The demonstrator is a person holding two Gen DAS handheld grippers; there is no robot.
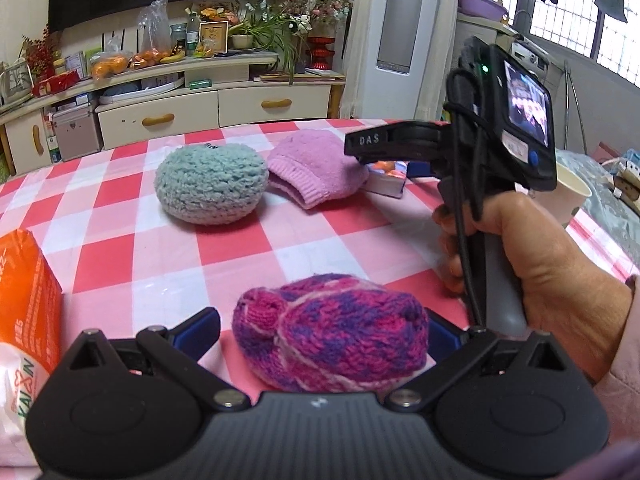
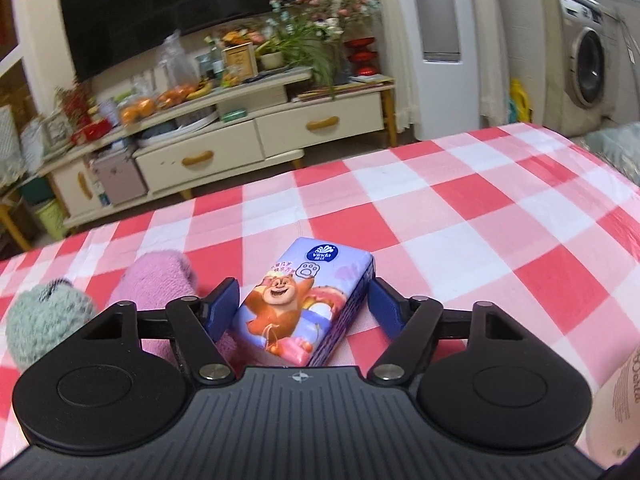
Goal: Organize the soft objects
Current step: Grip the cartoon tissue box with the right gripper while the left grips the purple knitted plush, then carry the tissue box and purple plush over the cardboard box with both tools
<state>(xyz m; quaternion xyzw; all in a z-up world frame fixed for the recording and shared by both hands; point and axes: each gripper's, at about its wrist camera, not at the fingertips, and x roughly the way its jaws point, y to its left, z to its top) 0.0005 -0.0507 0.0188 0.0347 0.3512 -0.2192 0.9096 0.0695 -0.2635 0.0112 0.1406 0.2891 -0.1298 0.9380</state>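
Note:
A pink-and-purple knitted hat (image 1: pixel 332 332) lies on the checked tablecloth (image 1: pixel 140 256) between the fingers of my left gripper (image 1: pixel 320 330). It is open, with cloth showing between the left pad and the knit. Farther back sit a teal fuzzy hat (image 1: pixel 210 186) and a pink fuzzy hat (image 1: pixel 316 168). My right gripper (image 2: pixel 304 306), held by a hand (image 1: pixel 540 264), straddles a purple cartoon tissue pack (image 2: pixel 298 304) that lies flat on the table. Its pads stand close to the pack's sides and I see no squeeze. The teal hat (image 2: pixel 44 320) and pink hat (image 2: pixel 160 280) are just left of it.
An orange-and-white package (image 1: pixel 28 292) stands at the table's near left. A paper cup (image 1: pixel 568 196) sits at the right edge behind the hand. A pale printed pack (image 2: pixel 616 400) is at the near right. Beyond the table's far edge stands a cream TV cabinet (image 2: pixel 240 148).

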